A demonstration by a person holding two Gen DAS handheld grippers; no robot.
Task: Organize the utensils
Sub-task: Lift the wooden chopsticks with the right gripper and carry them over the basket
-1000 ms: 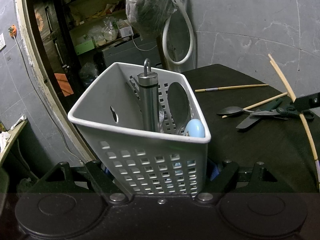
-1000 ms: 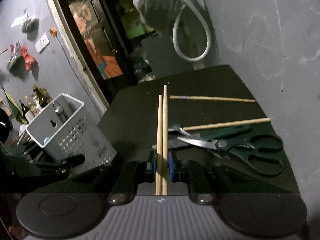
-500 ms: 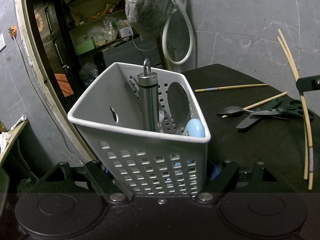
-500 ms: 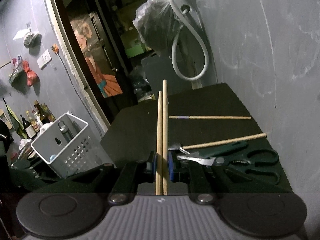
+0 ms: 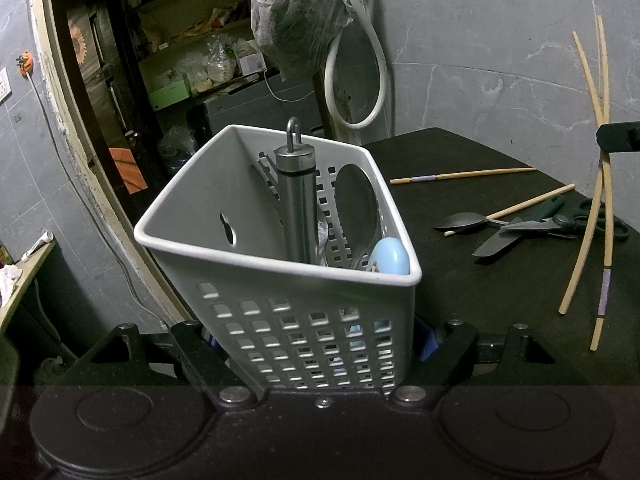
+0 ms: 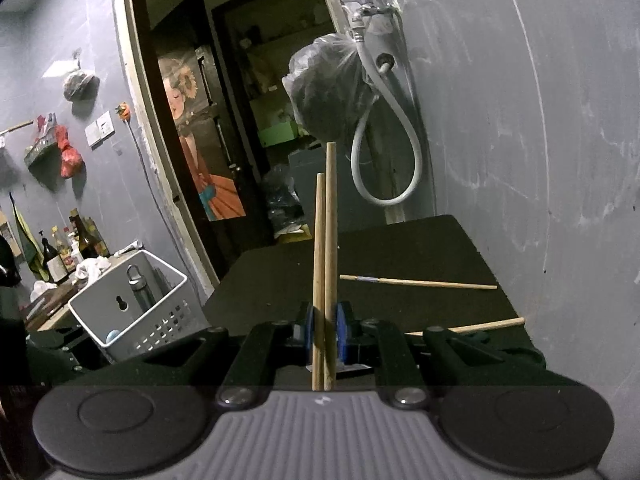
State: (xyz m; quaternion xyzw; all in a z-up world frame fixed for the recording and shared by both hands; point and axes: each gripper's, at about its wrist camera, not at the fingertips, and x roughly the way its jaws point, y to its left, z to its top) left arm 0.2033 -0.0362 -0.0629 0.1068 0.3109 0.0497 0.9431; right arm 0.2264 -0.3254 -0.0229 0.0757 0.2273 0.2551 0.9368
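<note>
**Wooden chopsticks aloft, basket pinned on the dark table**

Wooden and pale, two chopsticks (image 6: 325, 264) stand nearly upright between the blue pads (image 6: 307, 330) of the right gripper (image 6: 322, 334), which has closed tight on them. From the left wrist view the same pair hangs in the air at the right edge, crossing where the black finger grips them, their lower ends off the table (image 5: 472, 288).

Over on the near side, the left gripper (image 5: 318, 338) has its jaws pressed against both sides of a white perforated basket (image 5: 280, 312), holding it at its lower part. A blue pad shows just at the basket's right wall. Inside the basket stands a steel-handled utensil (image 5: 298, 208) with a hanging ring on top, beside it the bowl of a large metal spoon (image 5: 356, 204), and in the front right corner a light blue rounded end (image 5: 389, 258) of something I cannot identify.

Well apart from the basket, toward the wall, the table carries a loose chopstick with a mauve band (image 5: 460, 175), a second chopstick (image 5: 532, 204) lying at an angle, a small dark spoon (image 5: 460, 222) and green-handled scissors (image 5: 560, 224) with blades pointing toward the basket. The spoon's handle and the angled chopstick run close together; whether they touch I cannot tell.

A white hose (image 6: 384, 148) loops down the grey wall beside a tied plastic bag (image 6: 324, 92).
</note>
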